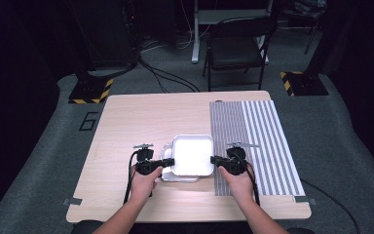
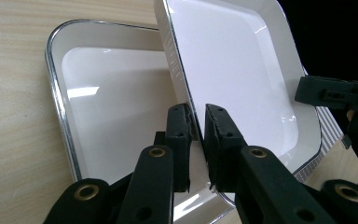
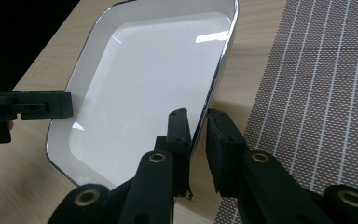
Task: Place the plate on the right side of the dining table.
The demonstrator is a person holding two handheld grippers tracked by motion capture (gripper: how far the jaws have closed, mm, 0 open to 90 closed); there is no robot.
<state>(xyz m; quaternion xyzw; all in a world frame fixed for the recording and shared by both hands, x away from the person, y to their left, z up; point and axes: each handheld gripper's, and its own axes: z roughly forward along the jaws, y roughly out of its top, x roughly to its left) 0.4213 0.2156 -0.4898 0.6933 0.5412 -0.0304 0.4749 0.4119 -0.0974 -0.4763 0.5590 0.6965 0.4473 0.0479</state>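
Upper tray [image 1: 193,154]: white, square, rounded corners, chrome rim; raised above a second tray, near the middle of the tabletop [image 1: 126,122], just left of the striped mat [image 1: 253,141]. Pinched on opposite rims by both tools.

Lower tray [image 2: 102,107]: same make, flat on the tabletop beneath and offset to the left of the upper one; handle-like edge visible in the high view.

Left tool [image 2: 196,122]: jaws pressed onto the upper tray's left rim, rim edge sandwiched between the pads. Held in the left hand [image 1: 145,183].

Right tool [image 3: 196,126]: jaws clamped on the upper tray's right rim, beside the mat's edge. Held in the right hand [image 1: 238,184].

Striped mat: grey and white, covering the tabletop's right part.

Folding chair [image 1: 236,48]: dark, on the floor beyond the tabletop.
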